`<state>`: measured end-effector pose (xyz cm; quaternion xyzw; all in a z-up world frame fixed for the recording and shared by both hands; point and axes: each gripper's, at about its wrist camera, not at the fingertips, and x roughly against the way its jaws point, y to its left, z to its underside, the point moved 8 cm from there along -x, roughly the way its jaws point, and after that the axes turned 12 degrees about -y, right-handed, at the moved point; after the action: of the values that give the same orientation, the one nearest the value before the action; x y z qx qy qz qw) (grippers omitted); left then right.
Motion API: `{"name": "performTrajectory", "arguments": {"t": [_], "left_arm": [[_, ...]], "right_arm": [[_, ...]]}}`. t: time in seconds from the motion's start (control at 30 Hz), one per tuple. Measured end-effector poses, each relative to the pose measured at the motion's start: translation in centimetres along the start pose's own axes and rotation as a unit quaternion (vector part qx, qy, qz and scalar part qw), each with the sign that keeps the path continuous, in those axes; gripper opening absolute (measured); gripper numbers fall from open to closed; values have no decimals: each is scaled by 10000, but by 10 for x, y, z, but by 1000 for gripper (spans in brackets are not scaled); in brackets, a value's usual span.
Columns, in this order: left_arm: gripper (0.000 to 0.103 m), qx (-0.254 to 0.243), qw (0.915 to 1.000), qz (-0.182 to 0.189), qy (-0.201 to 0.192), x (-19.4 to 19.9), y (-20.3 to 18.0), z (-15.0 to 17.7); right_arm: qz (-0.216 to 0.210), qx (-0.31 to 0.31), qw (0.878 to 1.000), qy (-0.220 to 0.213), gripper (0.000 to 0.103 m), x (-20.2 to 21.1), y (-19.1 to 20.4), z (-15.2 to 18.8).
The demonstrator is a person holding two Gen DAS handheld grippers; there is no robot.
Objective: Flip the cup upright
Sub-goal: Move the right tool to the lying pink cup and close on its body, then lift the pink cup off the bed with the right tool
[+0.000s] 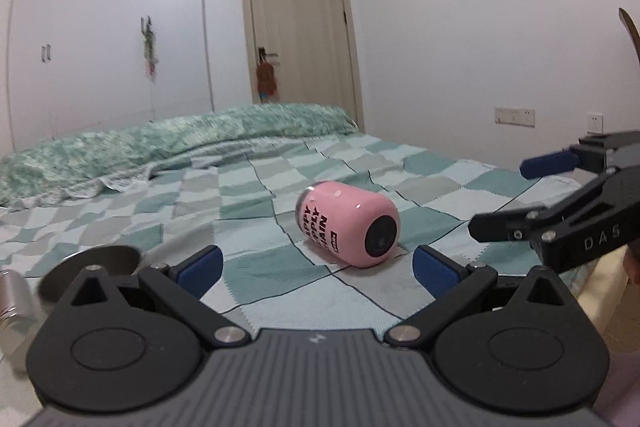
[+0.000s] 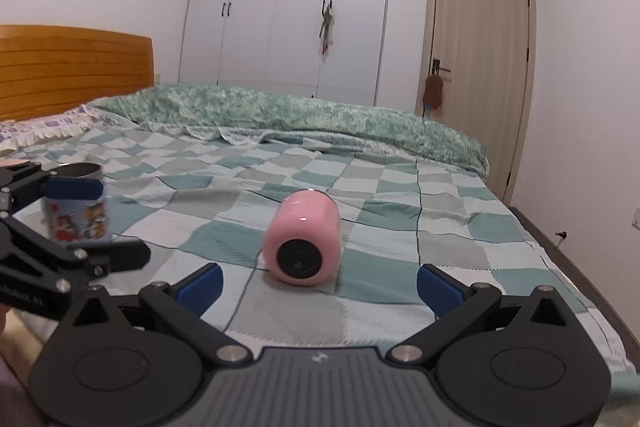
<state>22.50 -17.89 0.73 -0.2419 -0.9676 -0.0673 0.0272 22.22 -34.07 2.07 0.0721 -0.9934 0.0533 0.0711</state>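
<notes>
A pink cup (image 1: 347, 225) with dark lettering lies on its side on the checked bedspread, its black base turned toward me. It also shows in the right wrist view (image 2: 303, 241), just ahead of the fingers. My left gripper (image 1: 318, 269) is open and empty, a short way in front of the cup's base. My right gripper (image 2: 319, 283) is open and empty, the cup lying ahead between its blue pads. The right gripper shows at the right edge of the left wrist view (image 1: 516, 195). The left gripper shows at the left edge of the right wrist view (image 2: 108, 223).
A blue picture mug (image 2: 78, 205) stands upright on the bed at the left, behind the left gripper's finger. A metal cup (image 1: 96, 267) lies at the lower left of the left wrist view. A folded green quilt (image 2: 300, 113) lies across the far bed. The bed's right edge (image 2: 560, 267) drops to the floor.
</notes>
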Motion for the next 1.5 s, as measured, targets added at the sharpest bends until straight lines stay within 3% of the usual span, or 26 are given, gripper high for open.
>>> {"name": "performTrajectory", "arguments": {"t": [0.37, 0.8, 1.3, 1.5], "left_arm": [[103, -249, 9982, 374, 398, -57, 7, 7], [103, -490, 9948, 620, 637, -98, 21, 17], [103, -156, 9931, 429, 1080, -141, 74, 23], [103, -343, 9924, 317, 1139, -148, 80, 29]], "right_arm": [[-157, -26, 9985, 525, 103, -79, -10, -21], [-262, -129, 9919, 1233, 103, -153, 7, -19], [-116, -150, 9831, 1823, 103, -213, 23, -7], [-53, -97, 9795, 2010, 103, -221, 23, 1]]}}
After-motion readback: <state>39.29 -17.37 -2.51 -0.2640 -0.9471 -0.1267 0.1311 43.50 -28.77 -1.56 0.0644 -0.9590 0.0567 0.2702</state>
